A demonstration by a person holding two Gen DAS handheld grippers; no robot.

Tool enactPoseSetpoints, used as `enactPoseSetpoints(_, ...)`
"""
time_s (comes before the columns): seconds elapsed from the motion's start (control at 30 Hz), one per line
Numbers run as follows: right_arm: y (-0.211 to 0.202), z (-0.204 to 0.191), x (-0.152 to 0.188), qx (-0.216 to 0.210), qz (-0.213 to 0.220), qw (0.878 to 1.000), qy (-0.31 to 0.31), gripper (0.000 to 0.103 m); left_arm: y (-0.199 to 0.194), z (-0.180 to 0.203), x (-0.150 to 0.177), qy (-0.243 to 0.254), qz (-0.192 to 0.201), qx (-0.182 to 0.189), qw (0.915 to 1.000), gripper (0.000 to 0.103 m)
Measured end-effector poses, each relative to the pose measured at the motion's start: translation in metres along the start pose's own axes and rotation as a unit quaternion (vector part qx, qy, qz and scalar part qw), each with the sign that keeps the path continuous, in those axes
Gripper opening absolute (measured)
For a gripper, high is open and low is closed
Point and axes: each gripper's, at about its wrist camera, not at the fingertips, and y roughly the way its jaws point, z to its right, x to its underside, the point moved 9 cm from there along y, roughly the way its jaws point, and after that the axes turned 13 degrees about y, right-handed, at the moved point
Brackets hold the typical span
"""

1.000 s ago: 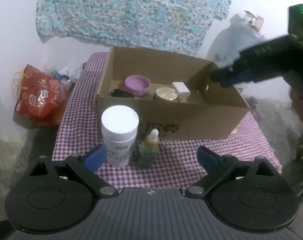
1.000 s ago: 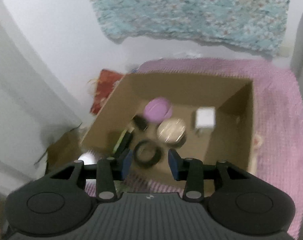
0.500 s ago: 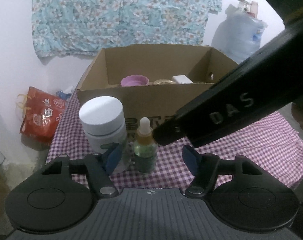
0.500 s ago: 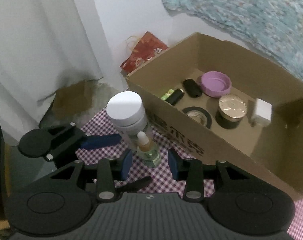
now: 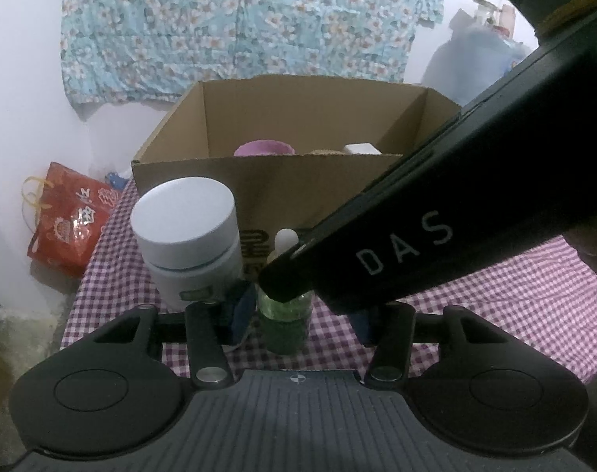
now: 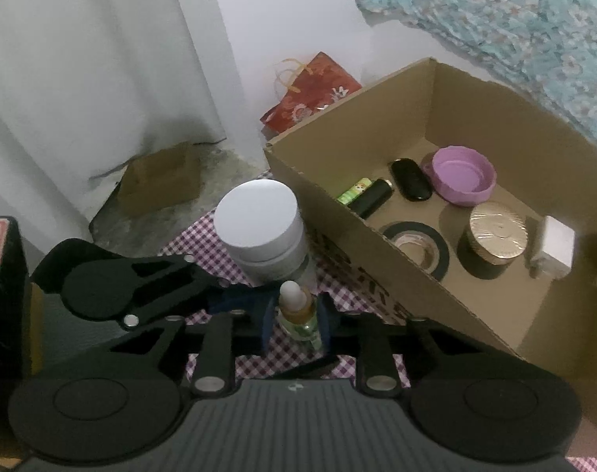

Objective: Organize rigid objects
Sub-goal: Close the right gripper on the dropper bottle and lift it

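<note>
A small dropper bottle (image 6: pixel 296 310) with a white bulb and greenish liquid stands on the checked cloth in front of the cardboard box (image 6: pixel 495 118). My right gripper (image 6: pixel 295 320) is closing and its blue pads press on the bottle's sides. Its black body (image 5: pixel 436 232) crosses the left wrist view and covers the bottle's neck. My left gripper (image 5: pixel 301 318) is also closing; the bottle (image 5: pixel 284 314) stands between its fingers, untouched by them. A white-lidded jar (image 5: pixel 188 244) stands just left of the bottle and beyond the left finger (image 5: pixel 239 310).
The box (image 5: pixel 219 181) holds a purple lid (image 6: pixel 461 175), a tape roll (image 6: pixel 416 242), a gold-lidded jar (image 6: pixel 497 232), a white adapter (image 6: pixel 558 242), lighters (image 6: pixel 365 194) and a black case (image 6: pixel 410 179). A red bag (image 5: pixel 70 220) leans beside the table.
The right gripper came down from over the box to the dropper bottle and narrowed onto it. The left gripper sank closer to the bottle and jar, its jaws narrowing.
</note>
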Motion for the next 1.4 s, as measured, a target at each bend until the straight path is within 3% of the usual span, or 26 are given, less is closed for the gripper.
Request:
enactPoseSetpoints(0.2,-0.002,0.003,0.001,-0.006,0.002,1.000,0.009,0.022,0.005,0.001,0.003,0.009,-0.004,-0.017,0.9998,0.031)
enactPoseSetpoints(0.6,-0.040,-0.001,0.004,-0.006,0.028,0.999,0.036,0.022,-0.029,0.011,-0.018,0.019,0.018,-0.008,0.9996,0.031)
enactPoseSetpoints(1.0,-0.137,0.000,-0.022,-0.012,0.129,0.991,0.046,0.022,-0.074,0.027,-0.091,0.061,0.086,-0.019,0.9942,0.031)
enactPoseSetpoints(1.27,-0.154,0.037,-0.056,-0.015,0.147,0.987,0.065,0.022,-0.052,0.030,-0.133,0.045,0.090,-0.001,0.9949,0.031)
enactPoseSetpoints(1.4,-0.143,0.067,-0.075,-0.023,0.131,0.987,0.085,0.022,-0.024,0.027,-0.149,0.008,0.064,0.030,0.9975,0.031)
